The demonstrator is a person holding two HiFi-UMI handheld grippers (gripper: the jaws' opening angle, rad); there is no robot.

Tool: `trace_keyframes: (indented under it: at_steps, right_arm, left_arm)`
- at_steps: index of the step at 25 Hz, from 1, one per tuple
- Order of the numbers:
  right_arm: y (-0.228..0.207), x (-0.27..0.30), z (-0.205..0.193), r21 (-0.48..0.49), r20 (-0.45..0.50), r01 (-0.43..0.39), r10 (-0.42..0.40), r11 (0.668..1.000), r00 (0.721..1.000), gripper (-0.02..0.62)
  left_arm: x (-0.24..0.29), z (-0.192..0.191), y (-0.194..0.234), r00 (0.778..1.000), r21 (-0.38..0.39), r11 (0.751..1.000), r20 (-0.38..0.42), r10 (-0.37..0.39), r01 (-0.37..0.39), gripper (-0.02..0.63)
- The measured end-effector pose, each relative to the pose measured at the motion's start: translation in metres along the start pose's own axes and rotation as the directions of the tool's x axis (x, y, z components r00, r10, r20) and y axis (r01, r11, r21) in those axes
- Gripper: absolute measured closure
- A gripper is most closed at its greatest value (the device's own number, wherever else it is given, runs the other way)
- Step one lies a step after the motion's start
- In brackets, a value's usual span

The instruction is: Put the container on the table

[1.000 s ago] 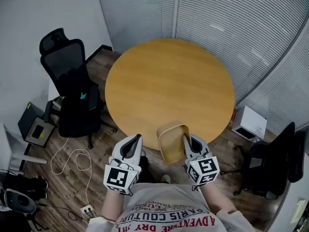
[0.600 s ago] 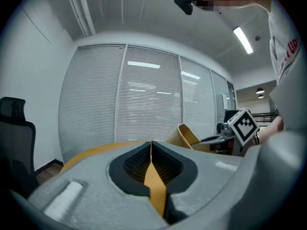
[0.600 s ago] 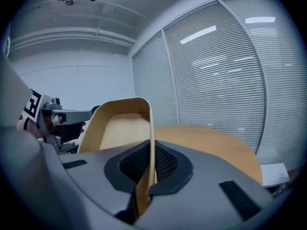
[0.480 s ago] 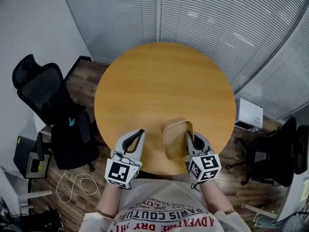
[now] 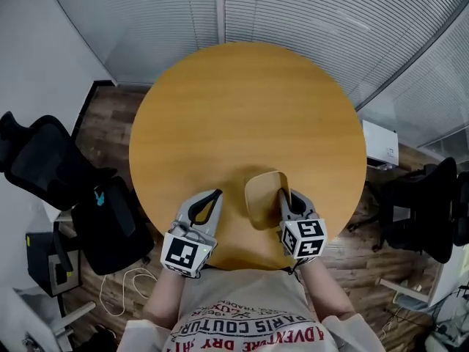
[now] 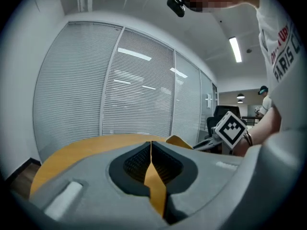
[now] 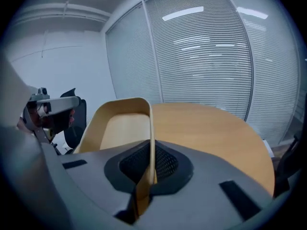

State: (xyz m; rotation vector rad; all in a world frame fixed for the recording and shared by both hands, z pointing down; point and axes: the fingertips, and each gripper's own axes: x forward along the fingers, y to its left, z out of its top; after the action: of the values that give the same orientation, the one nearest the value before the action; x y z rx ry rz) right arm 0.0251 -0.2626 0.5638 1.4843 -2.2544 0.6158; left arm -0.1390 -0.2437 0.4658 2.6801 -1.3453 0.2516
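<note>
The container (image 5: 262, 198) is a shallow tan wooden tray with rounded corners, held over the near part of the round wooden table (image 5: 242, 108). My right gripper (image 5: 283, 196) is shut on the tray's right rim. In the right gripper view that thin rim (image 7: 149, 128) runs upright between the jaws of my right gripper (image 7: 151, 169). Beside the tray, to its left, my left gripper (image 5: 213, 197) hangs over the table's near edge, shut and empty. In the left gripper view my left gripper (image 6: 151, 160) has its pads together, with the container's corner (image 6: 180, 141) beyond them.
A black office chair (image 5: 44, 169) stands left of the table and another (image 5: 419, 204) to the right. A white box (image 5: 379, 144) sits on the floor by the blinds-covered glass wall. A cable (image 5: 130, 279) lies on the wooden floor at the lower left.
Both grippers and the held container have moved forward, from in front of the table's near edge to over its top. The right gripper's hold is unchanged.
</note>
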Motion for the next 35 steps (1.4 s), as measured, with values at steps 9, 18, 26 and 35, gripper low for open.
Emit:
trace_keyframes:
  at_steps: [9, 18, 26, 35]
  right_arm:
    - [-0.017, 0.060, -0.061, 0.033, -0.202, 0.064, -0.056, 0.997, 0.978, 0.583]
    - [-0.016, 0.089, -0.095, 0.073, -0.335, 0.088, -0.059, 0.993, 0.940, 0.583]
    - [-0.015, 0.096, -0.104, 0.089, -0.360, 0.097, -0.059, 0.991, 0.931, 0.583]
    - [-0.016, 0.098, -0.097, 0.065, -0.339, 0.112, -0.083, 0.992, 0.937, 0.568]
  left_arm:
    - [0.027, -0.057, 0.014, 0.990, -0.096, 0.995, -0.133, -0.052, 0.040, 0.592]
    - [0.041, -0.076, 0.010, 0.981, -0.177, 0.982, -0.165, -0.098, 0.068, 0.592]
    - [0.043, -0.084, 0.014, 0.978, -0.189, 0.980, -0.188, -0.094, 0.058, 0.592]
    - [0.043, -0.091, 0.015, 0.973, -0.196, 0.979, -0.210, -0.093, 0.051, 0.592]
